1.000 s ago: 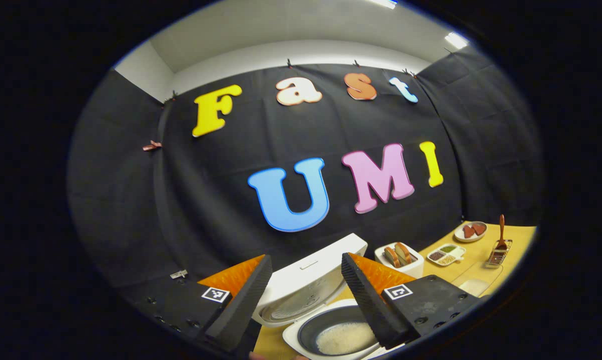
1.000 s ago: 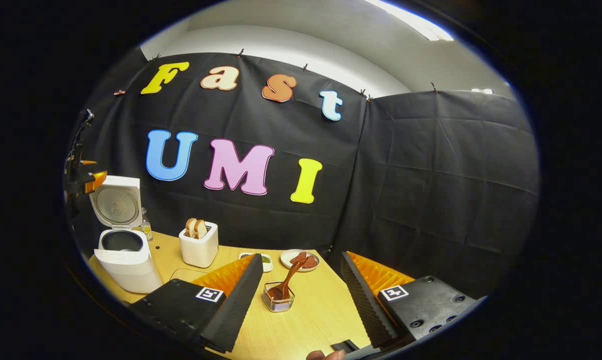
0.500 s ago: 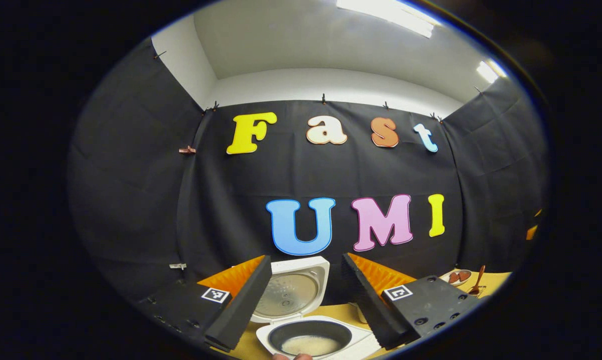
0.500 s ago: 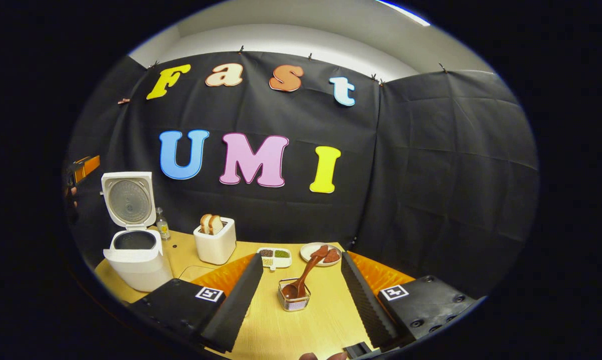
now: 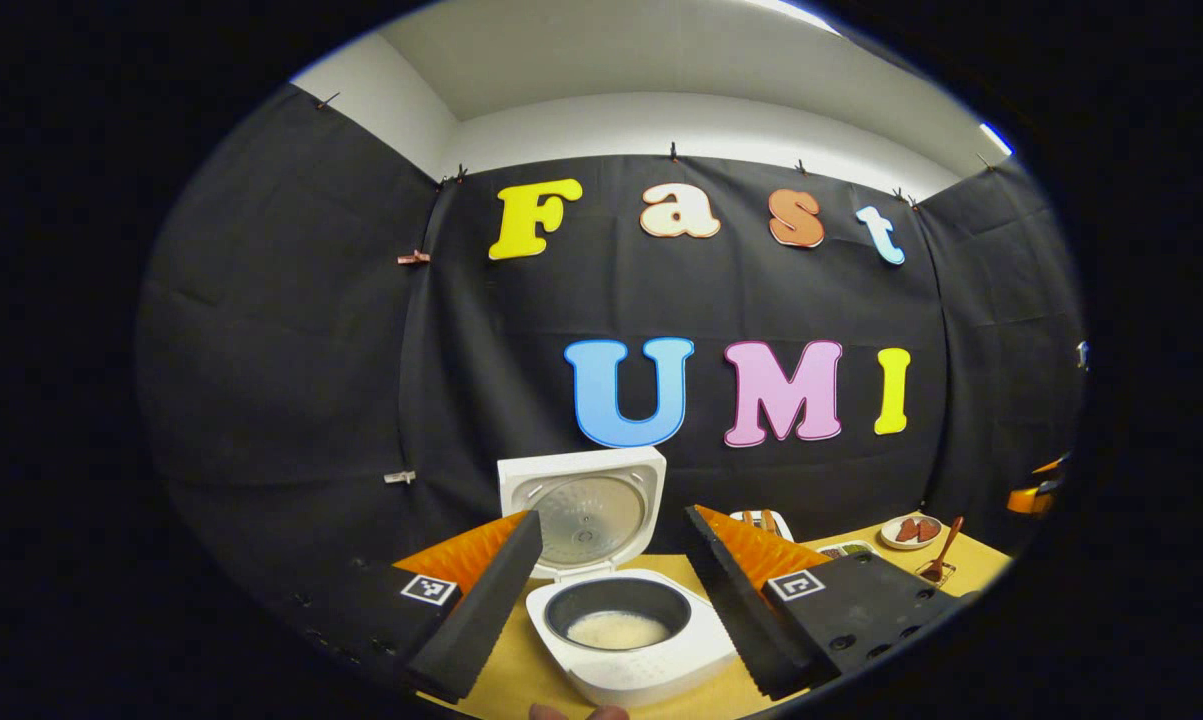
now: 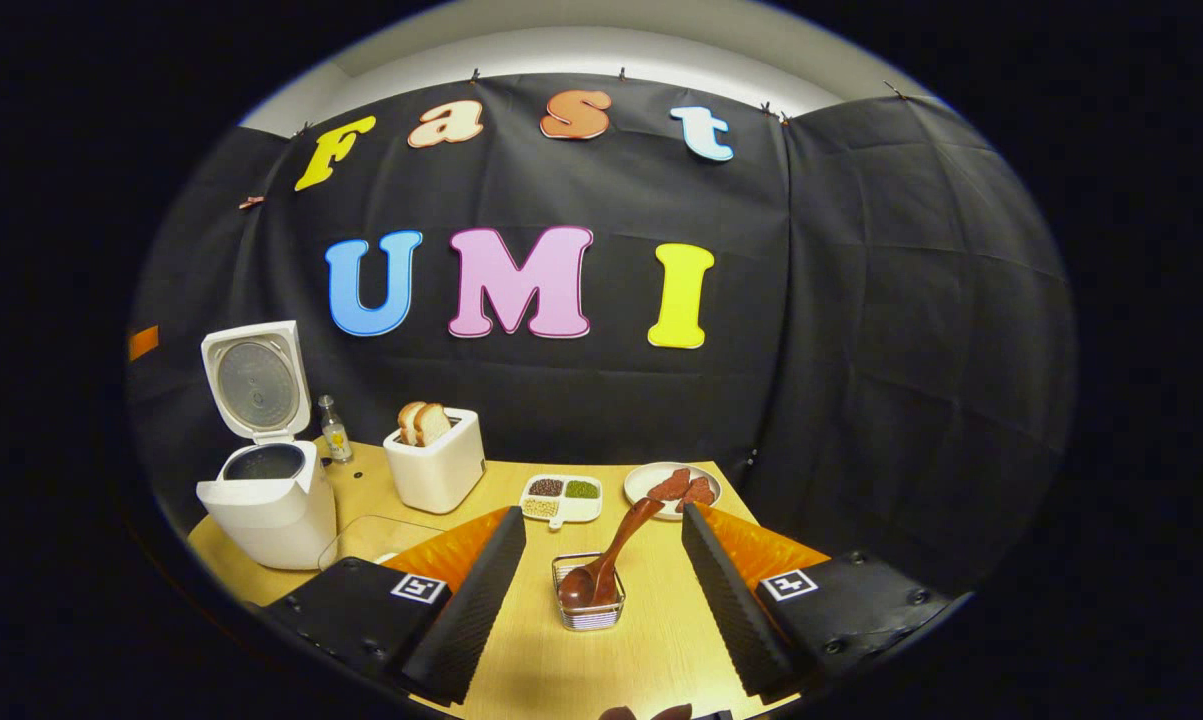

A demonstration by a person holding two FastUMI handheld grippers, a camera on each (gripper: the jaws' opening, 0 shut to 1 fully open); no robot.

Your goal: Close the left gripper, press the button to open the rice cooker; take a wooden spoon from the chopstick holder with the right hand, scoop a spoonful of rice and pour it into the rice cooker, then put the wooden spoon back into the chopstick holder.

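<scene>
The rice cooker (image 5: 629, 640) stands open on the tabletop (image 6: 651, 640), lid upright, a pale layer of rice in its dark inner pot, framed between my left gripper (image 5: 611, 600) whose fingers are spread wide and hold nothing. A second ago I hung almost over the pot; I have since drawn the left hand back and levelled it, so the whole cooker now sits ahead at 12 o'clock (the button press, I judge, is done with).

The wooden spoon (image 6: 606, 560) leans in the chopstick holder (image 6: 589, 606), bowl down, handle tilted toward 1 o'clock. My right gripper (image 6: 601, 600) has closed in over the last second: the holder now lies between its spread, empty fingers, not touching either. From here the cooker is far off at 9 o'clock, beside a toaster (image 6: 435, 466) with bread, a divided dish (image 6: 561, 497) of grains and a plate (image 6: 673, 487).

I judge the spoon pickup is next; the tilted handle wants a pinch high up.
</scene>
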